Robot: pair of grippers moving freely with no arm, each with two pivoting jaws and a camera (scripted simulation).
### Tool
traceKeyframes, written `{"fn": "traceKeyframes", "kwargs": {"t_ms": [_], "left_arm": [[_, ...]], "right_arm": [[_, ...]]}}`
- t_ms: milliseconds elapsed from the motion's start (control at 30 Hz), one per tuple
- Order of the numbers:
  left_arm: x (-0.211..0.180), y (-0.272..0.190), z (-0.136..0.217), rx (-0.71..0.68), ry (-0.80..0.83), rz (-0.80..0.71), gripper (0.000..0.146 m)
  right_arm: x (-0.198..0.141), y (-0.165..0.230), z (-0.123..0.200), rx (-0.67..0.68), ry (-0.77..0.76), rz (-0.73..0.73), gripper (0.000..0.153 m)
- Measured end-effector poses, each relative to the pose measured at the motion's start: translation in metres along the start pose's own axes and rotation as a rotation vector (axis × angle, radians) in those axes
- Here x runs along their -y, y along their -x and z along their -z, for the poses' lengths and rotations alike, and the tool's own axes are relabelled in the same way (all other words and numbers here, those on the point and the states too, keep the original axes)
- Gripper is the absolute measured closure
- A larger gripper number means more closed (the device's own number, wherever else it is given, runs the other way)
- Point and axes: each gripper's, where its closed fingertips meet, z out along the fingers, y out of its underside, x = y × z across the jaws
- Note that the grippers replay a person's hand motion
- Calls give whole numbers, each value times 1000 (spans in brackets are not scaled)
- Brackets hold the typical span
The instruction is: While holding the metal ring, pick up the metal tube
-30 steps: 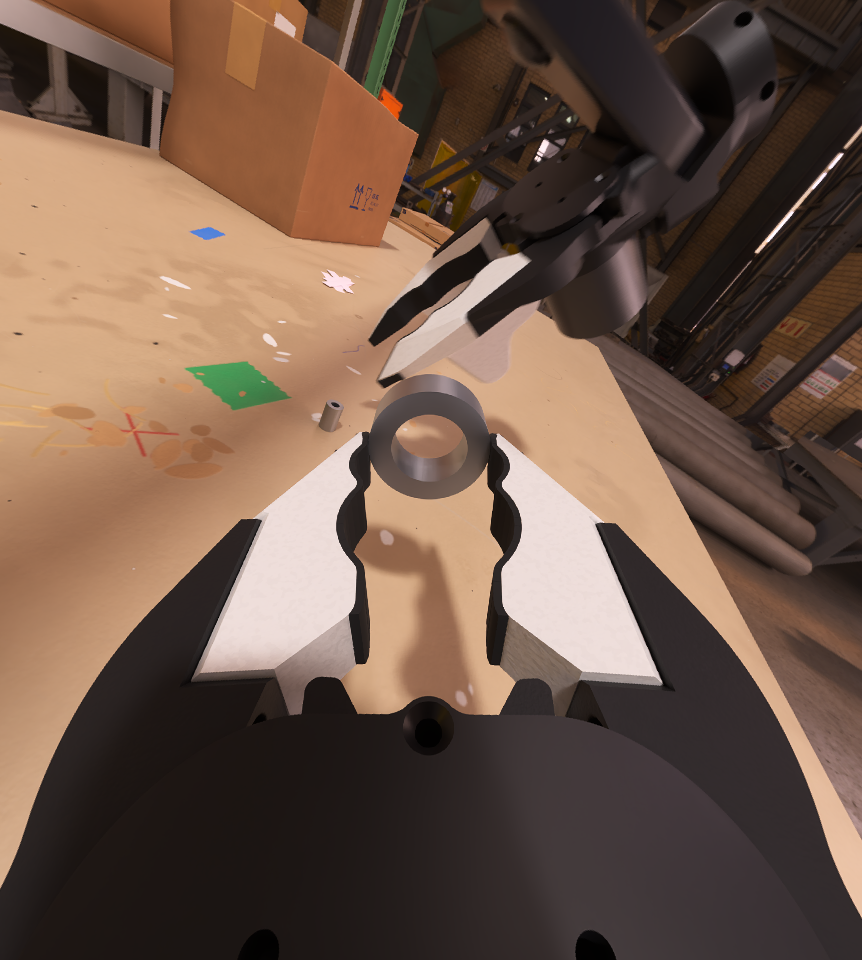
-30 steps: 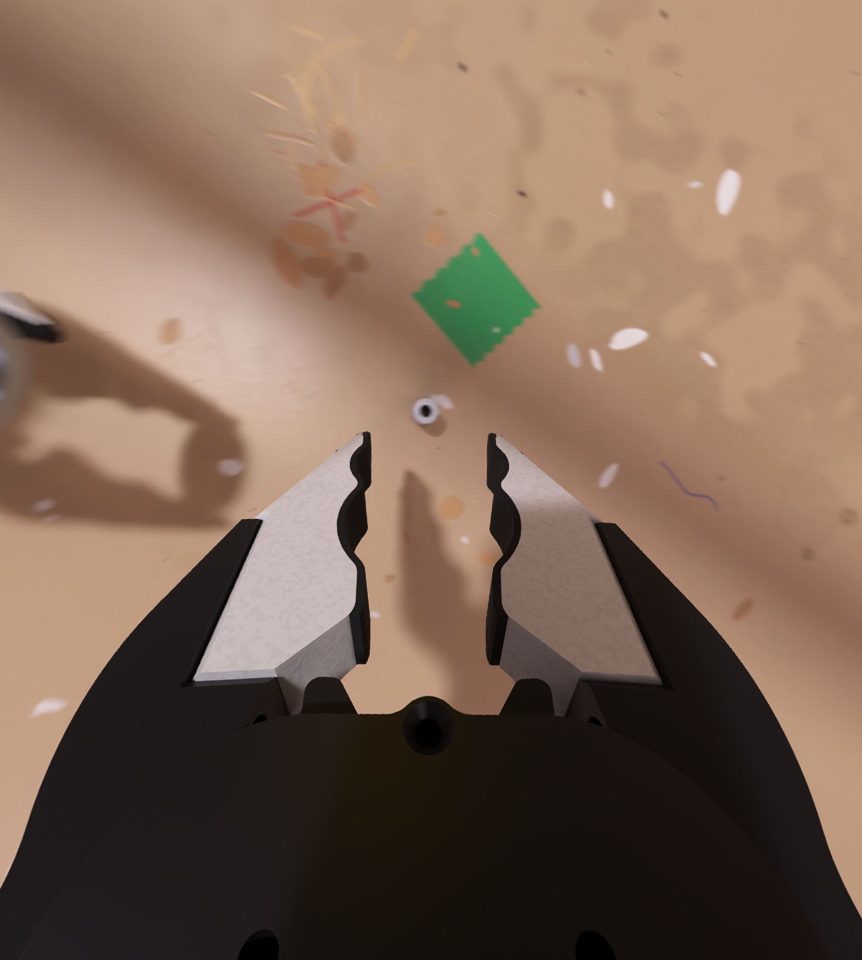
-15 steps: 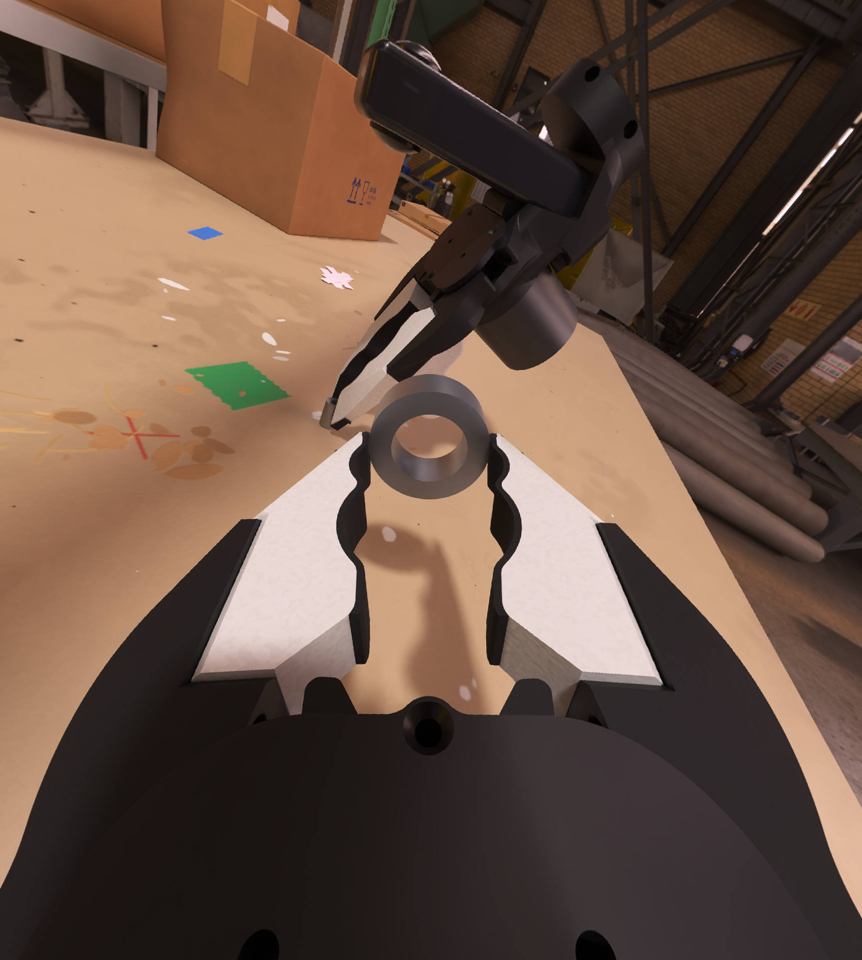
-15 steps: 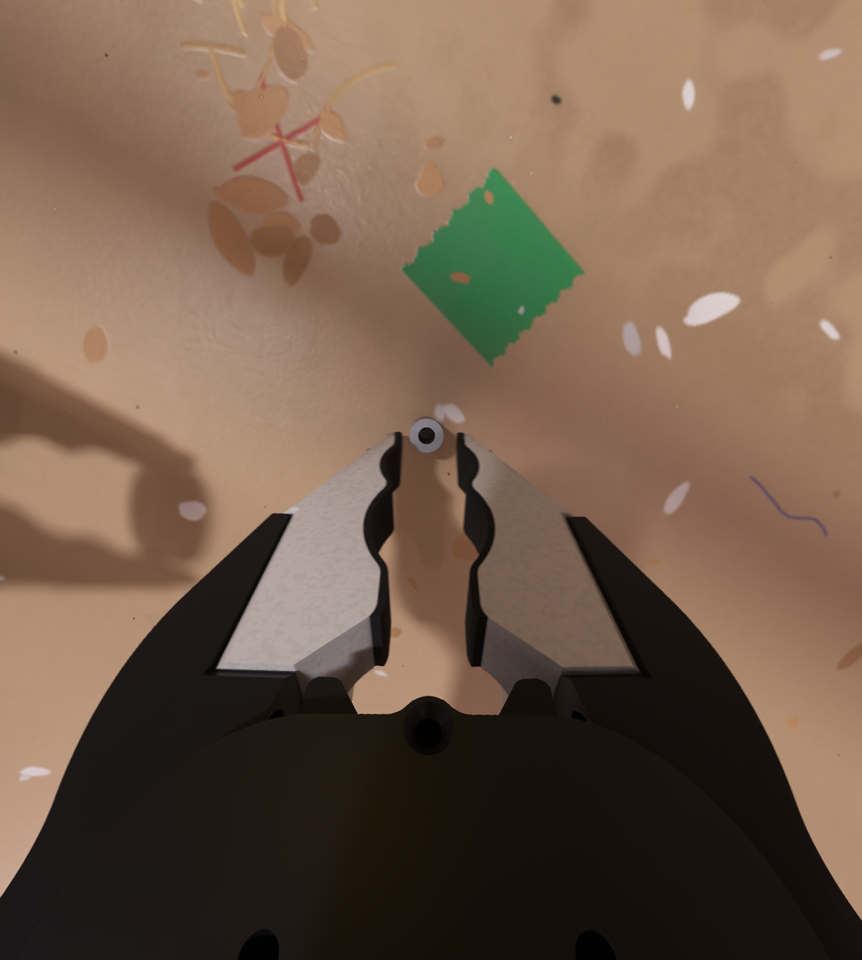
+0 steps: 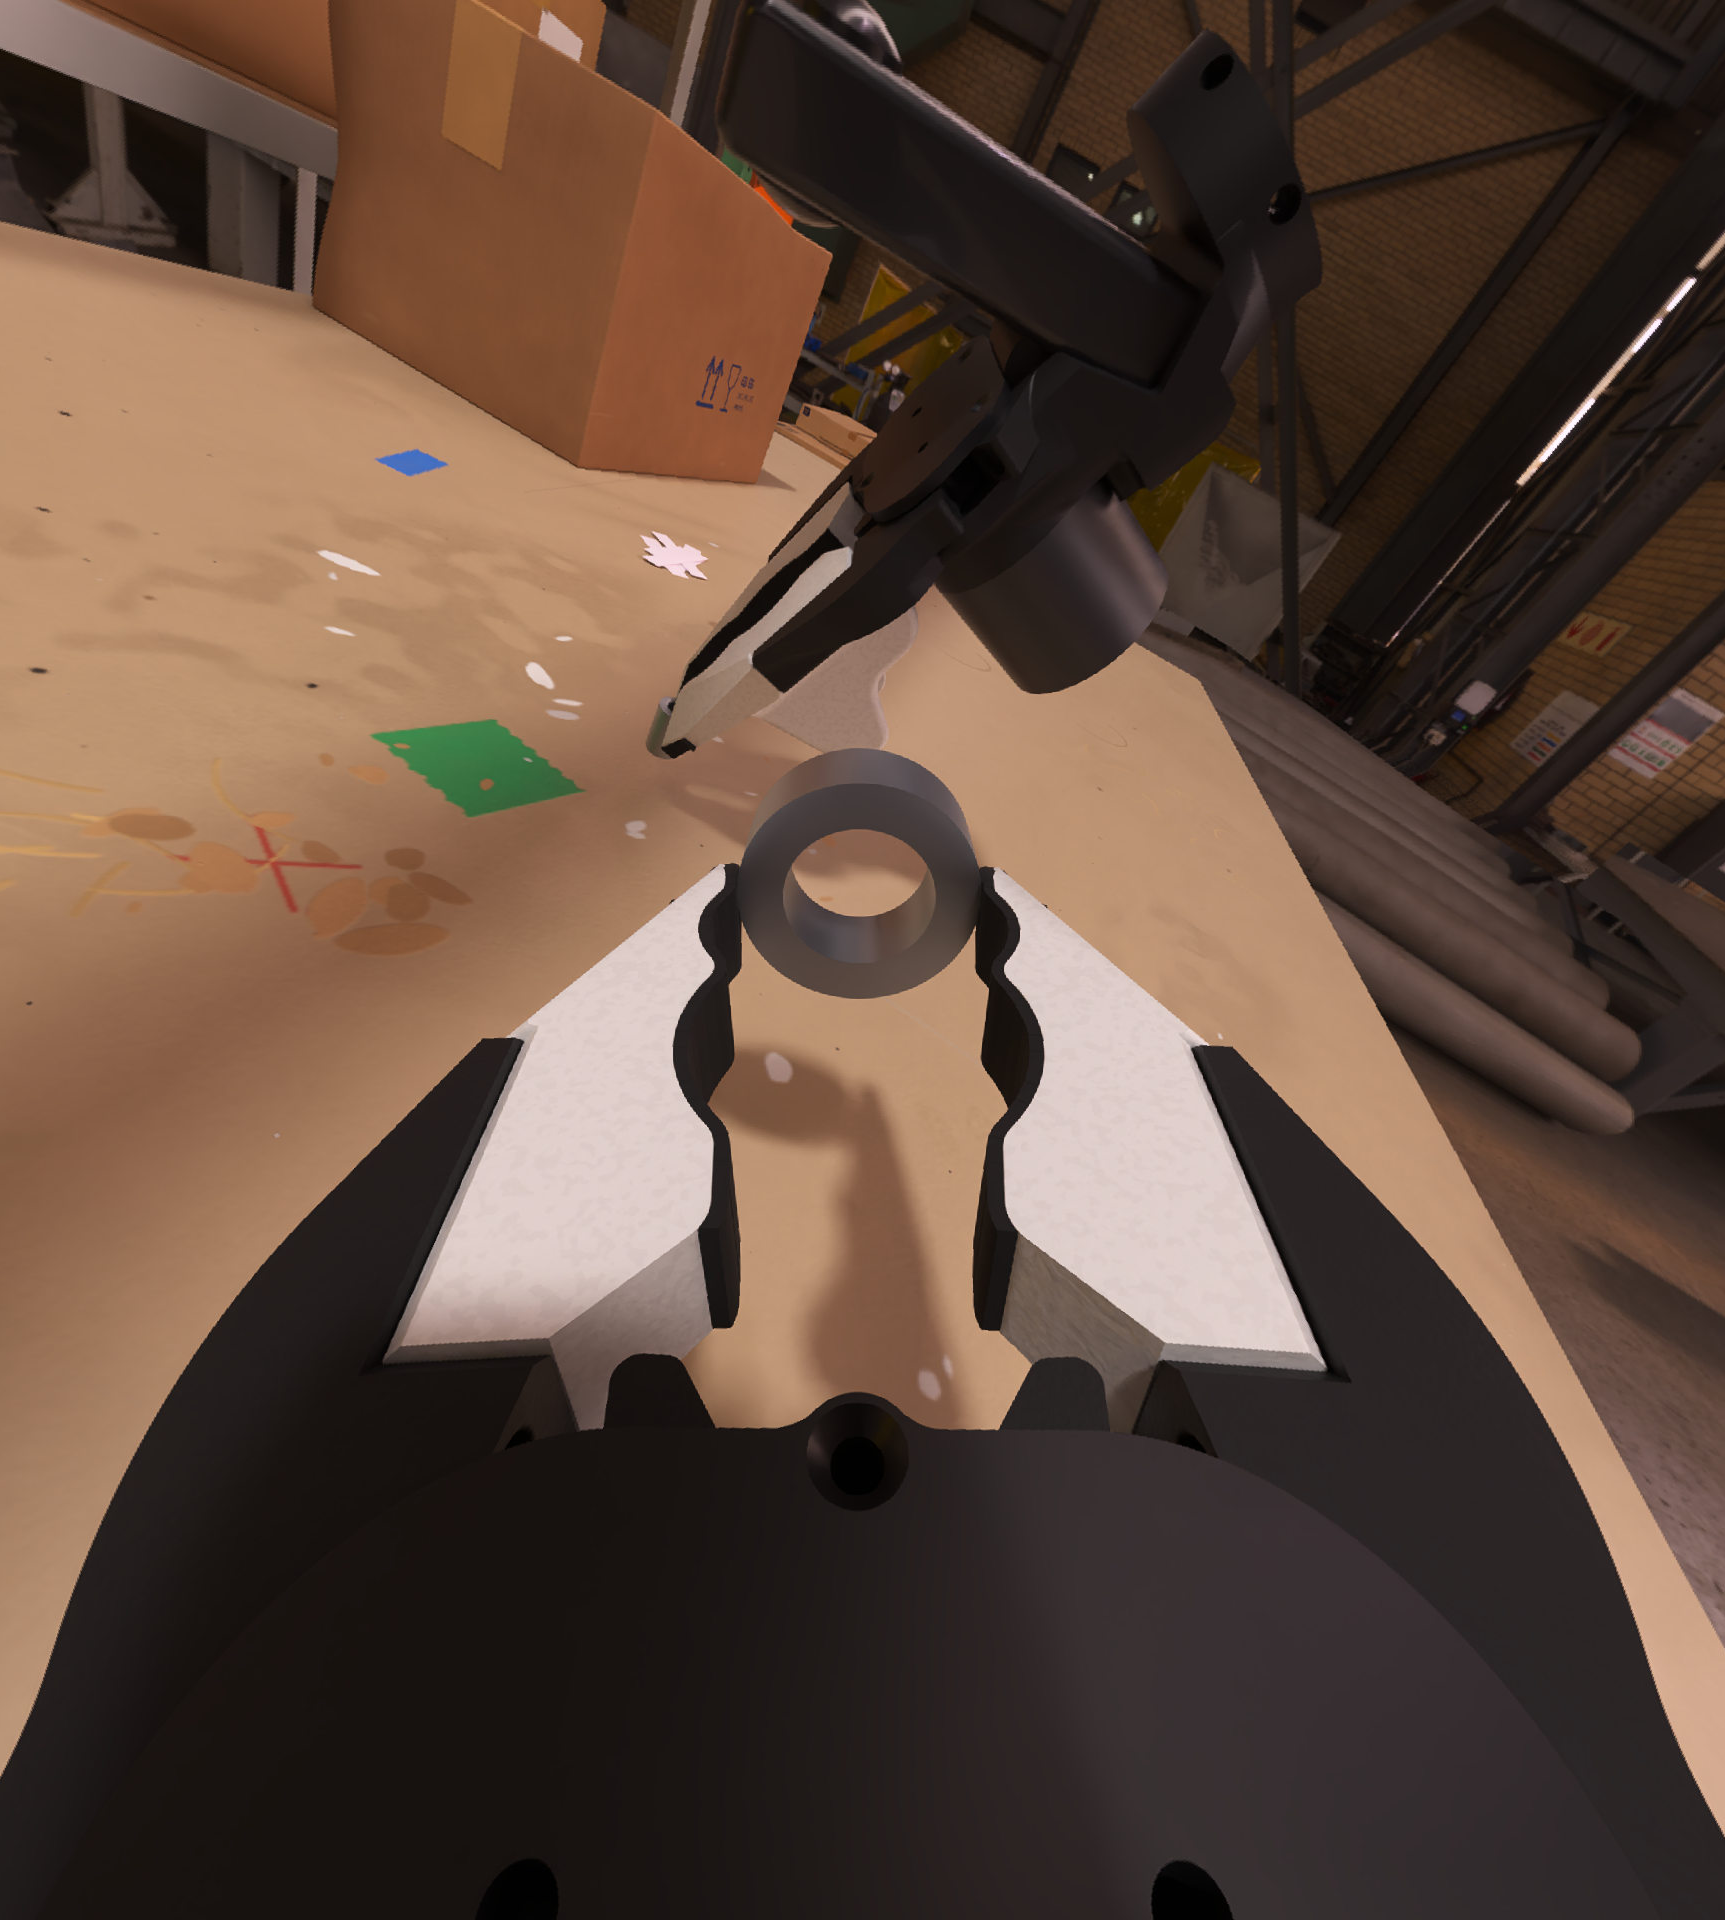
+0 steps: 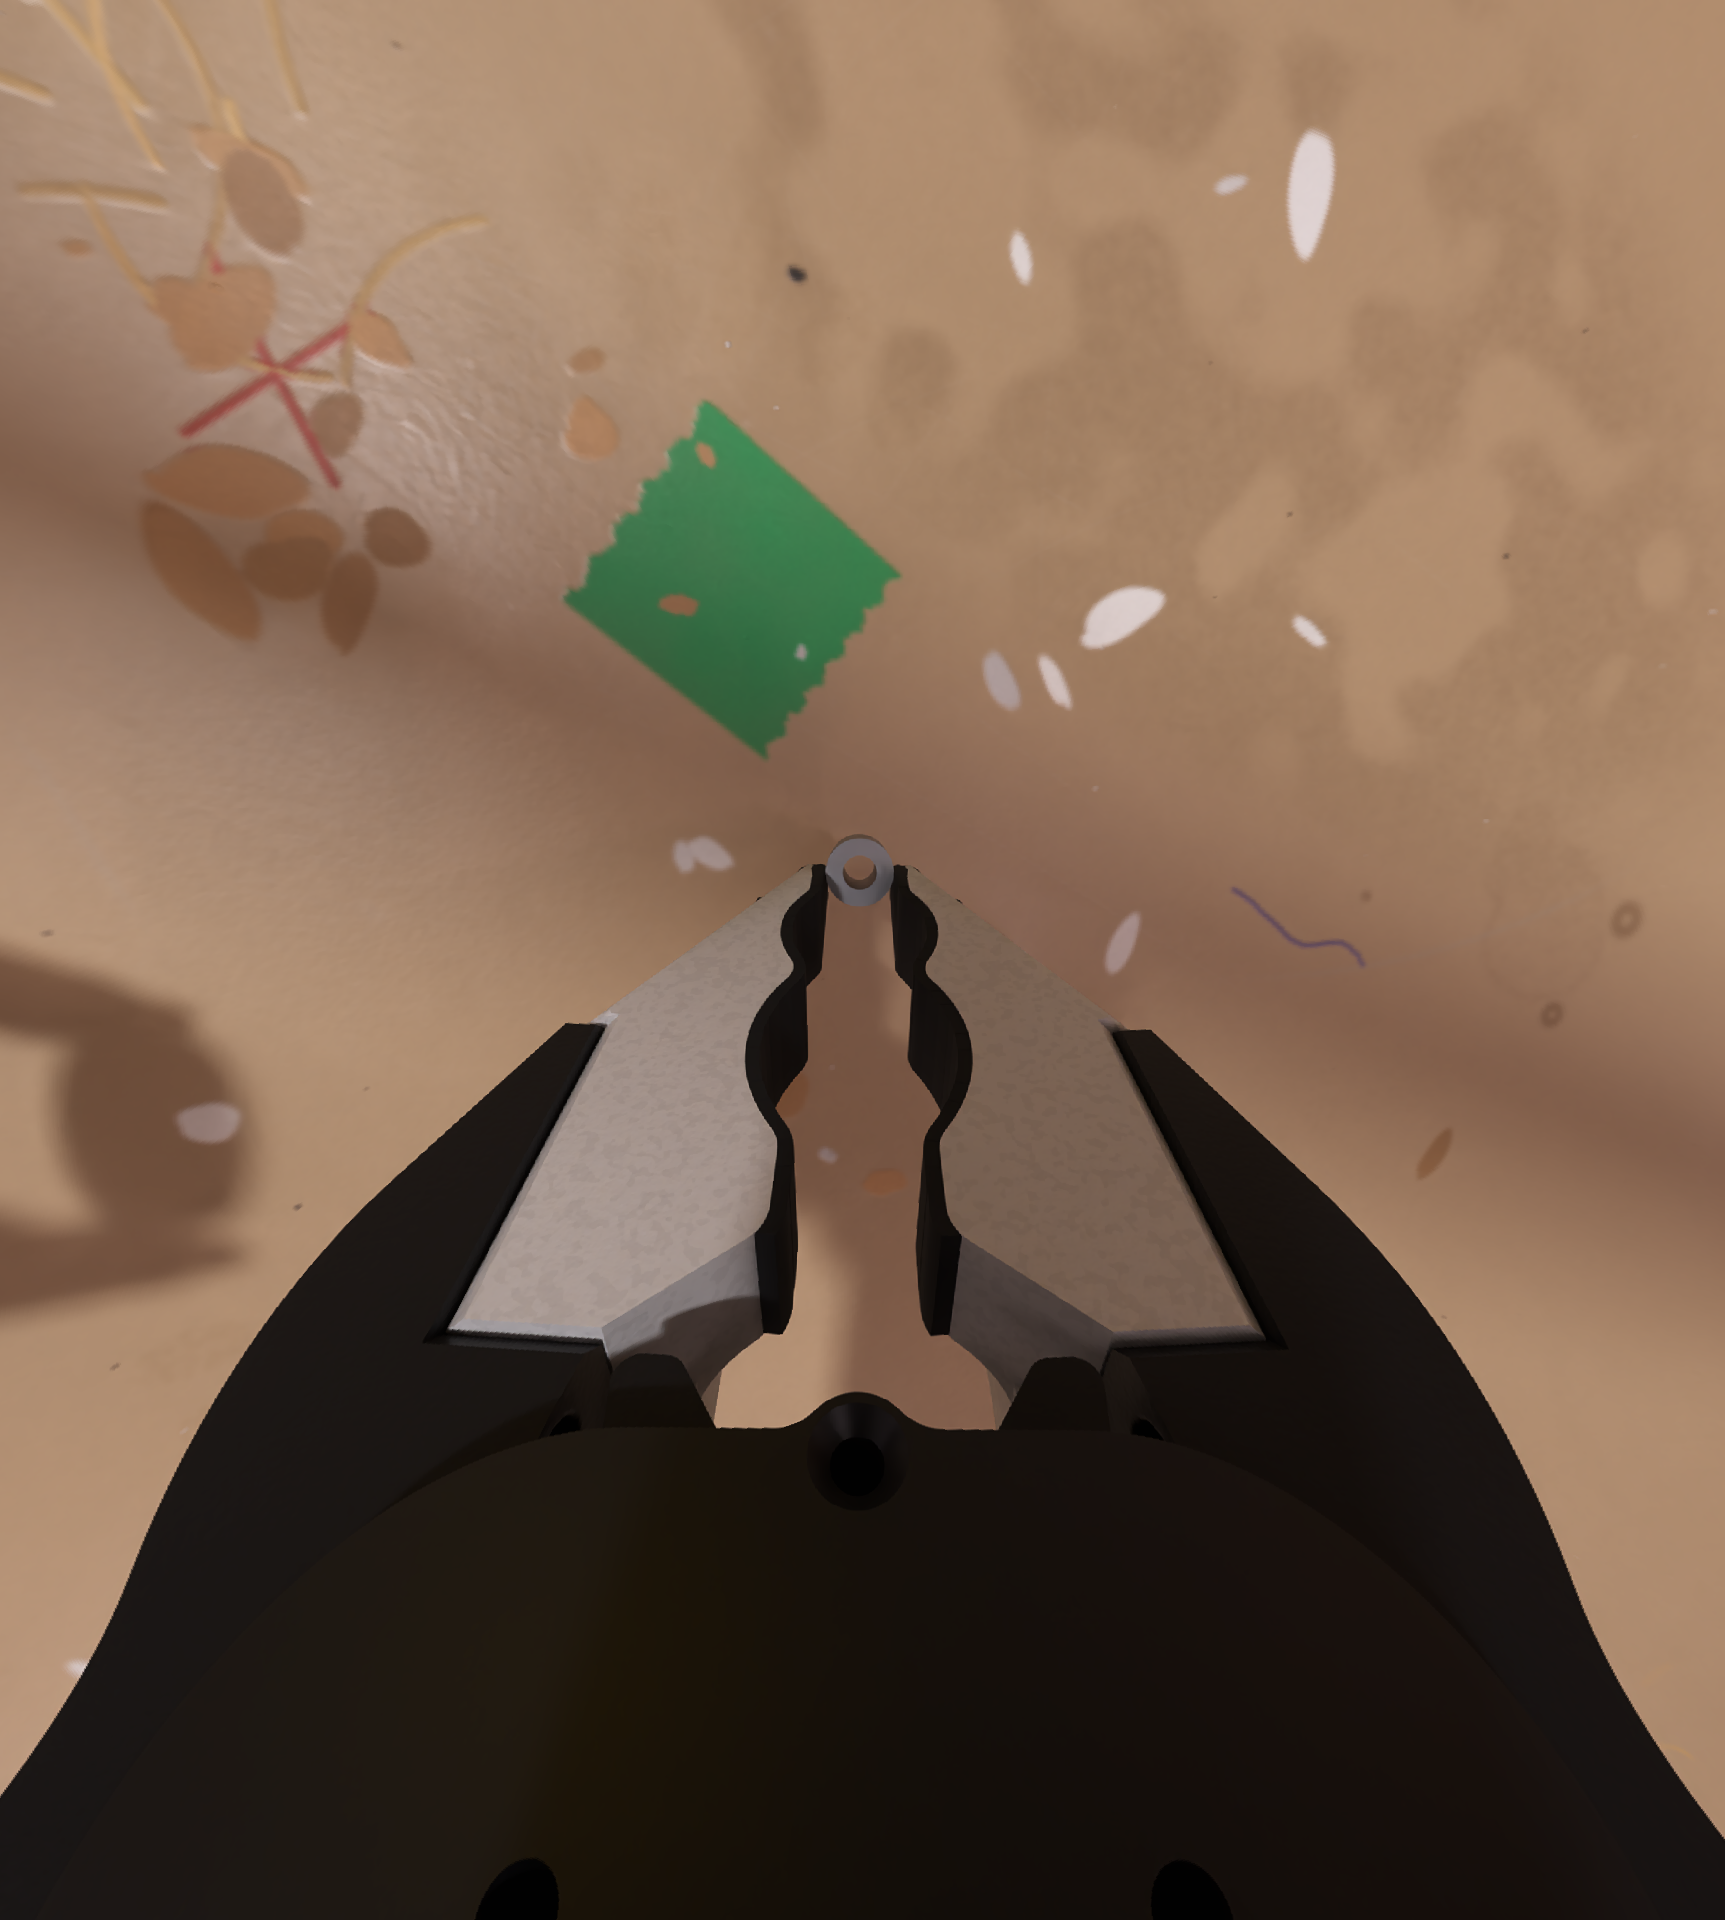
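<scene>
The right gripper (image 6: 858, 883) pinches the tube (image 6: 857, 871) at its fingertips, end-on just above the table (image 6: 1460, 727). The left gripper (image 5: 858, 894) clamps the ring (image 5: 858, 888). Only the left view shows the box (image 5: 567, 260).

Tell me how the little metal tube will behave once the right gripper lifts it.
The metal tube looks rigid and probably light. Pinched only at the very tips of the right gripper, its smooth round wall may slip or pivot. If dropped on its side, it would likely roll across the table.
</scene>
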Motion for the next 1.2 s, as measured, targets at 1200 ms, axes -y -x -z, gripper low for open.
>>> {"fn": "traceKeyframes", "kwargs": {"t_ms": [1200], "left_arm": [[2, 2, 4, -4, -16, 25, 101]], "right_arm": [[-2, 9, -17, 131, 60, 290, 141]]}}
